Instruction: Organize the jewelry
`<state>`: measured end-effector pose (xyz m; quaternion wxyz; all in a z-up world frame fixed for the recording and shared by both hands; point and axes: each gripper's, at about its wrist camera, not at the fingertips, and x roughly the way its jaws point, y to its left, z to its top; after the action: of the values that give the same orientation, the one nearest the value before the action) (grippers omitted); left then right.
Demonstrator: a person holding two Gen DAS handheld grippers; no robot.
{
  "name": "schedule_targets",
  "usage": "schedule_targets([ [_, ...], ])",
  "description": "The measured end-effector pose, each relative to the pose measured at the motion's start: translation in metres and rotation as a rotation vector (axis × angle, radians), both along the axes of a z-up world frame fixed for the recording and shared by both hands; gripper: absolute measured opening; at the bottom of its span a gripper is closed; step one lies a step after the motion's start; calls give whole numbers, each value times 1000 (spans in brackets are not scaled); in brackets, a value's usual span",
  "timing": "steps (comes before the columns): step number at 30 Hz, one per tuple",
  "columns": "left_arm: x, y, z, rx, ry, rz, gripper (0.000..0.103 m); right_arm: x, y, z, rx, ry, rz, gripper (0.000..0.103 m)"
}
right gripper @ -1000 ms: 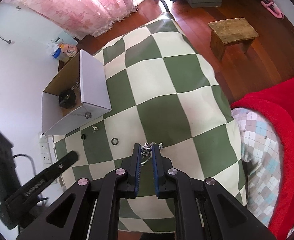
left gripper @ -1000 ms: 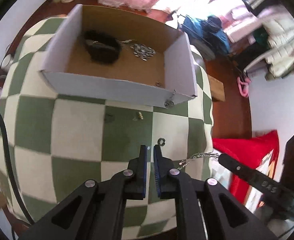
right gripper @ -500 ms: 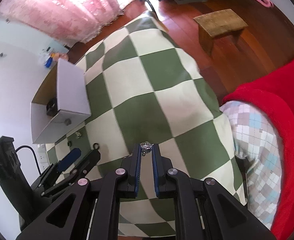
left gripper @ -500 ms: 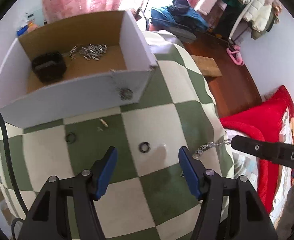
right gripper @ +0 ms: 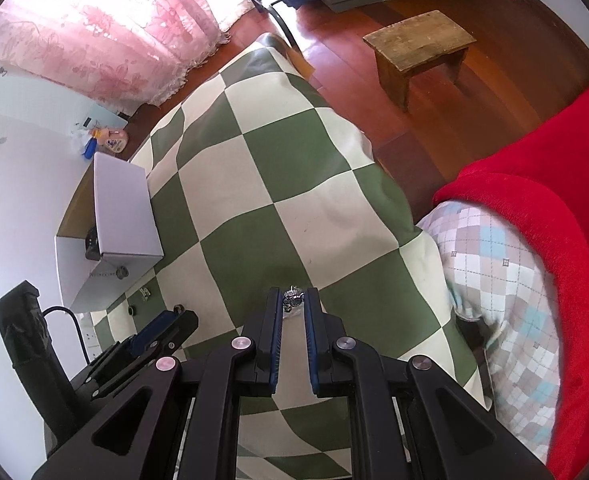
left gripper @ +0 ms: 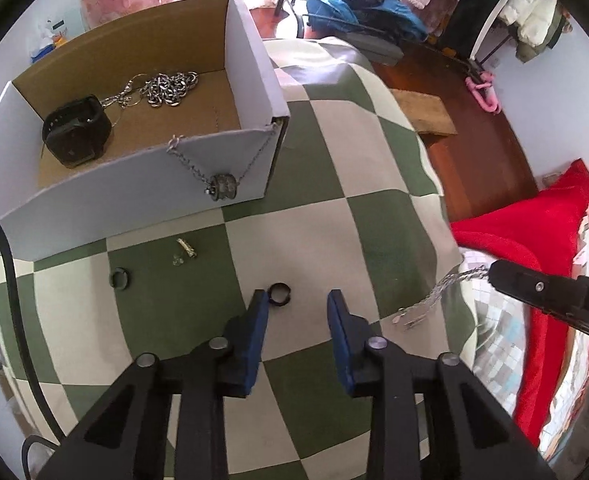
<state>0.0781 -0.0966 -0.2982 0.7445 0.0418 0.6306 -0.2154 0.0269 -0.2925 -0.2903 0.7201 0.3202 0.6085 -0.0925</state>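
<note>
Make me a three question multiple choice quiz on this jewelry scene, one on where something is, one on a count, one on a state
1. Where is the black watch?
A. inside the cardboard box
B. on the checked cloth
C. on the wooden stool

2. How many dark rings lie on the checked cloth?
A. one
B. two
C. four

3. What is the right gripper doing?
A. standing open over the box
B. shut on a silver chain
C. shut on a ring

Key: 1 A, the watch sits on the brown floor of the cardboard box beside a pile of chain. 2 B, one ring lies near the box and another ring just ahead of the left gripper, whose jaws are closing with nothing pressed between them. 3 B, the silver chain trails down from its closed tips.
</note>
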Motion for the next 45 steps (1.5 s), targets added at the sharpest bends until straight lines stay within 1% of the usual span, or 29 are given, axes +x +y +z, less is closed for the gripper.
schedule_targets([
  [2, 2, -2, -1, 17, 12, 3, 18, 0, -1, -1, 2, -2, -5, 11],
  [9, 12, -7, -4, 56, 71, 34, 18, 0, -4, -2, 13, -3, -14, 11],
  [12, 14, -12, -4, 85, 80, 23, 18, 0, -5, -1, 14, -3, -16, 11],
  [13, 15, -14, -4, 95, 77, 16, 10, 0, -5, -1, 17, -4, -16, 11],
  [14, 15, -15, -4, 95, 77, 6, 9, 1, -5, 0, 17, -5, -13, 11],
  [18, 13, -13, 0, 74, 61, -8, 9, 2, -3, 7, 20, -25, -1, 11],
  [23, 7, -4, 10, 52, 59, -3, 9, 2, 4, 23, 33, -51, 11, 11],
  [28, -1, 11, 36, 16, 44, 24, 9, 5, 14, 45, 64, -84, 31, 11],
  [31, -3, 21, 61, -6, 23, 41, 9, 9, 24, 66, 96, -114, 54, 11],
  [33, -3, 29, 80, -22, -2, 53, 9, 14, 32, 82, 97, -136, 77, 11],
  [40, 10, 56, 142, -72, -68, 95, 9, 39, 72, 153, 95, -217, 185, 11],
  [42, 20, 67, 159, -72, -91, 115, 9, 49, 85, 175, 93, -244, 213, 11],
  [45, 35, 83, 175, -66, -113, 143, 9, 63, 103, 201, 89, -275, 247, 11],
])
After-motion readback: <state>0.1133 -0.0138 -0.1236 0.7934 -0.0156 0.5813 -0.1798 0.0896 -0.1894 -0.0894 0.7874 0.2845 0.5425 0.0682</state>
